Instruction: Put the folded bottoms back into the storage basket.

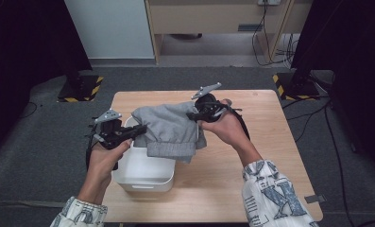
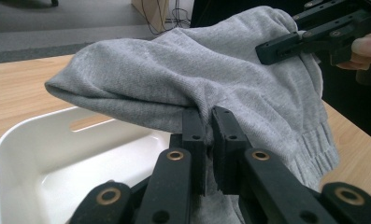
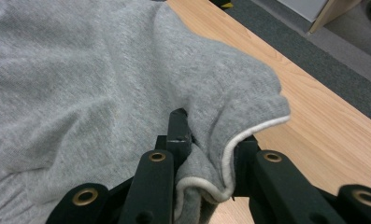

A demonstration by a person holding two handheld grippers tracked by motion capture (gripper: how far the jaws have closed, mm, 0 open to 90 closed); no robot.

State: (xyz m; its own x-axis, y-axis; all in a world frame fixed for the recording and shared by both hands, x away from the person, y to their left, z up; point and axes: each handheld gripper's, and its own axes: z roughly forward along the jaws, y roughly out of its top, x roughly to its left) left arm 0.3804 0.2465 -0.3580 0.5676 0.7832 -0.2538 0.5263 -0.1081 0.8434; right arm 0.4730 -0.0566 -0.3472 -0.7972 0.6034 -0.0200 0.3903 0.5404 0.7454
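White sleeves, blue lettering

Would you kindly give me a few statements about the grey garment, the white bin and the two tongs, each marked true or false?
1. Both tongs grip the grey garment. True: the left tongs and the right tongs each pinch a fold of it.
2. The garment lies flat inside the white bin. False: it is held up, stretched between the tongs, partly over the bin.
3. The bin stands on the wooden table. True.
4. The bin is full of clothes. False: its visible inside is bare.
5. The garment has a ribbed cuff. True.
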